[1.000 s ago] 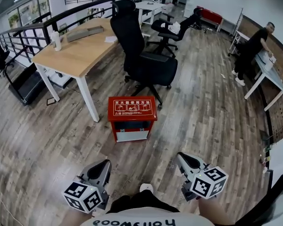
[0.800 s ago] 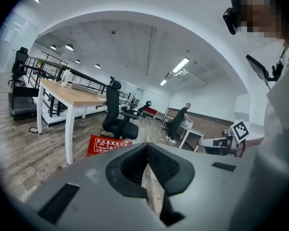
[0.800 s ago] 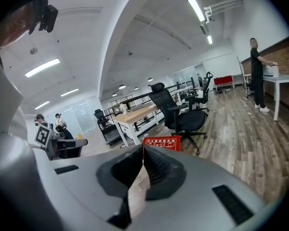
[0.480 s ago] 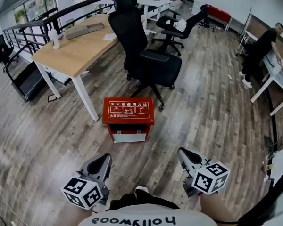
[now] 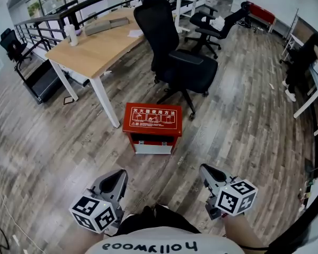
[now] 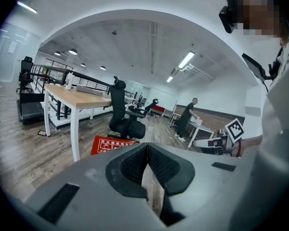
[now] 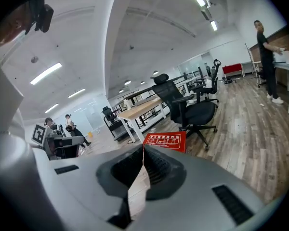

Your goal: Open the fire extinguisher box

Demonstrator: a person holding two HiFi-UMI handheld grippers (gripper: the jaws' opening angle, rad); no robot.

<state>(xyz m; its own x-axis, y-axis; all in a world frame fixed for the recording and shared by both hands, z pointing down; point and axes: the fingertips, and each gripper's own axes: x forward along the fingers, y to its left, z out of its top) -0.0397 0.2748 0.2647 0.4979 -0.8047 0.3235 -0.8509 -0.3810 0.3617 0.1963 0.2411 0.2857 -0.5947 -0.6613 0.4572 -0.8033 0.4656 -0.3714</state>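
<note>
Well ahead of the left tongs and off to their left, a black treadmill (image 5: pixel 36 81) stands by a railing. Nearer in is a pale wooden desk (image 5: pixel 93 49) on white legs. The left tongs (image 5: pixel 118 174) hang low over the wood-plank floor (image 5: pixel 53 142), pointing forward and a little down. In the left gripper view the left tongs (image 6: pixel 147 146) have their ribbed pads pressed together at the tip, with nothing caught between them.

The red fire extinguisher box (image 5: pixel 152 119) stands on the floor ahead of both tongs, roughly between their two lines and well apart from each. Its lid is down, white print across the top, a pale front panel facing the tongs. It sits near the desk's closest leg. Behind it, farther from the tongs, is a black office chair (image 5: pixel 180 62).

The right tongs (image 5: pixel 204 169) also hang low and aim forward. In the right gripper view the right tongs (image 7: pixel 143 148) are closed tip to tip and empty, with the box (image 7: pixel 164 140) showing just beyond them. Far ahead to their right, a person (image 5: pixel 302 57) in dark clothes leans at a white table.
</note>
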